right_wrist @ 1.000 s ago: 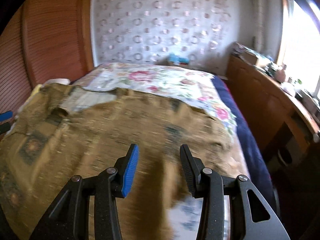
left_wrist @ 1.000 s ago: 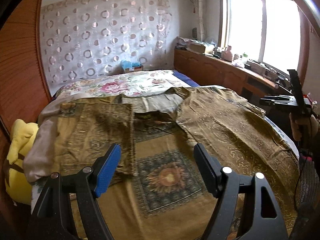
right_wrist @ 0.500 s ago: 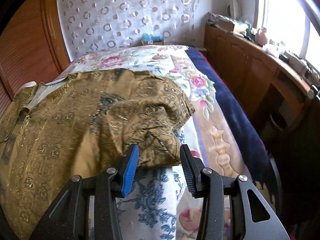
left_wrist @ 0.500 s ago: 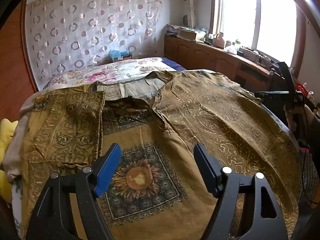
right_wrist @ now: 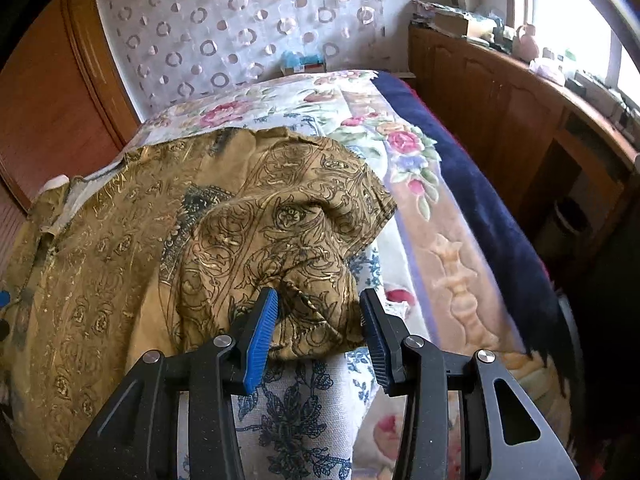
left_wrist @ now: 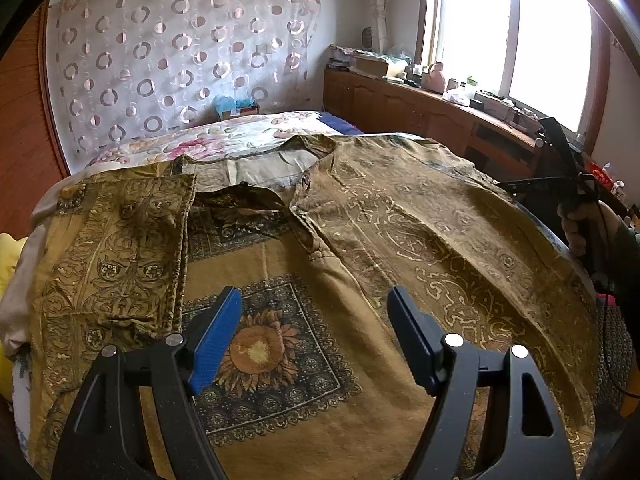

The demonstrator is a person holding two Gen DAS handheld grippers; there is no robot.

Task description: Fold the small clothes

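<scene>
The left gripper (left_wrist: 314,332) hovers wide open over the gold patterned shirt (left_wrist: 280,360) on the bed (right_wrist: 460,208); the right gripper (right_wrist: 318,320) (half open) straddles its bunched sleeve (right_wrist: 288,240), unclamped.

You get daylight from the window (left_wrist: 516,36) at far right, blown out to white glare. Near surfaces stay sharp and evenly lit, shadows soft. Fisheye bending curves the edges, and black vignetting fills your corners.
</scene>
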